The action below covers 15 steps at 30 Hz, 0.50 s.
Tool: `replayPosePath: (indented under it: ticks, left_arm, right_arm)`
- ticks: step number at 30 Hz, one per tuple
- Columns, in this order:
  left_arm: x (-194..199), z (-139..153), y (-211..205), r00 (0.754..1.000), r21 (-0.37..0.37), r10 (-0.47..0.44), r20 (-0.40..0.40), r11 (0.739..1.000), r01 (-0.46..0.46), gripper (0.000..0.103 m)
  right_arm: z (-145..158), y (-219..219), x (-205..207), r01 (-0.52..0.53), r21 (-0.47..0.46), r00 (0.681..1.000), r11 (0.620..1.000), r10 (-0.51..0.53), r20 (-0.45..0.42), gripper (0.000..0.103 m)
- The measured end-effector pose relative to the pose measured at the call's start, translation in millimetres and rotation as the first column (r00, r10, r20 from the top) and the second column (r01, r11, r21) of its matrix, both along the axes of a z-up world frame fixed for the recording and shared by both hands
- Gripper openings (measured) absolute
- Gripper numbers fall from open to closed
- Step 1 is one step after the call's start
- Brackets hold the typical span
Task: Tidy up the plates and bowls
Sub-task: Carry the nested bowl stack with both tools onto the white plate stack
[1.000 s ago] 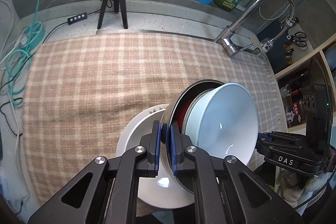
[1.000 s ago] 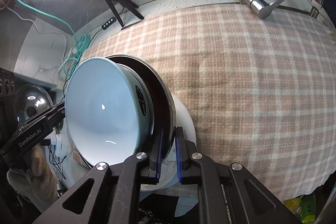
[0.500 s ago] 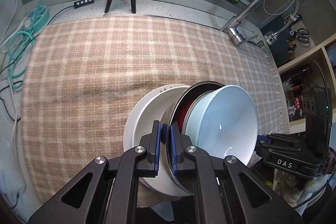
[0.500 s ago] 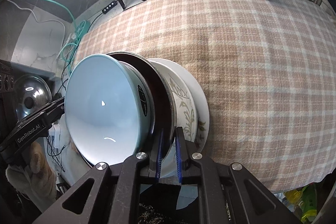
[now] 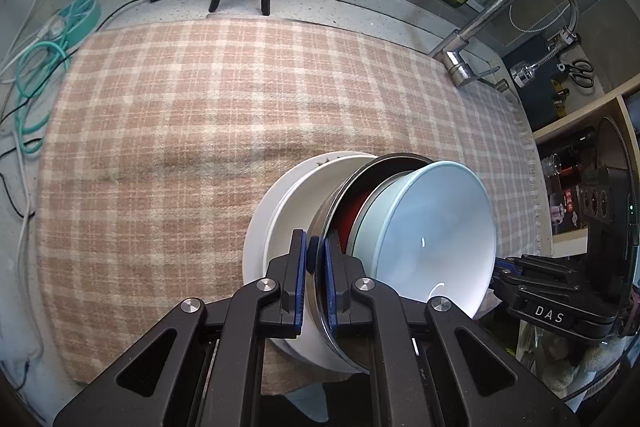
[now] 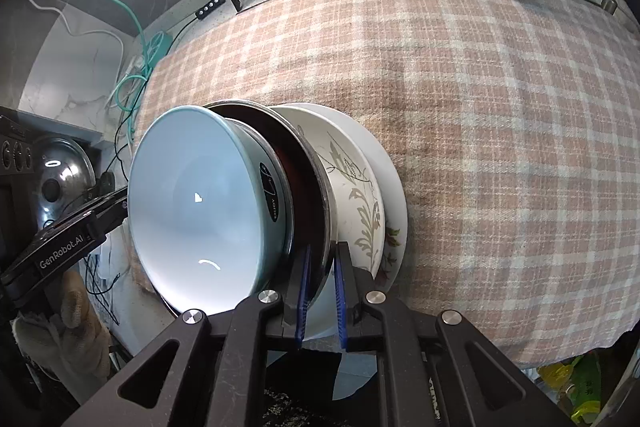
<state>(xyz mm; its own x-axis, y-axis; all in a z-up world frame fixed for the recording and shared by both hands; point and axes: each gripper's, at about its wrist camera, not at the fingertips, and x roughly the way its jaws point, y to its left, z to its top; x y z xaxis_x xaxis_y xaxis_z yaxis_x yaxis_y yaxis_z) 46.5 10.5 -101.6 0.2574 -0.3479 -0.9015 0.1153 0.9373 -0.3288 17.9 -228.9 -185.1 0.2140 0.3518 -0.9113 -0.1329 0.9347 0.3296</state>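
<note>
Left wrist view shows the left gripper clamped tight on the rim of a steel-rimmed dish with a pale blue bowl nested inside, while the right gripper pinches the opposite rim. Both dishes hang over the white plates stacked near the front edge of the checked cloth. To seat them well, level both rims together, centre over the floral plate, and release only once the base rests flat.
</note>
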Motion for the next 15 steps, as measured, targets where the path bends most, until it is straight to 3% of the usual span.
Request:
replayPosePath:
  ticks: [15]
  left_arm:
    - [-1.9,-4.5,3.2,1.0,0.002,0.017,0.0,1.0,-0.017,0.006]
  right_arm:
    - [3.0,-0.1,-4.1,-0.01,0.011,0.999,1.0,0.009,0.039,0.012]
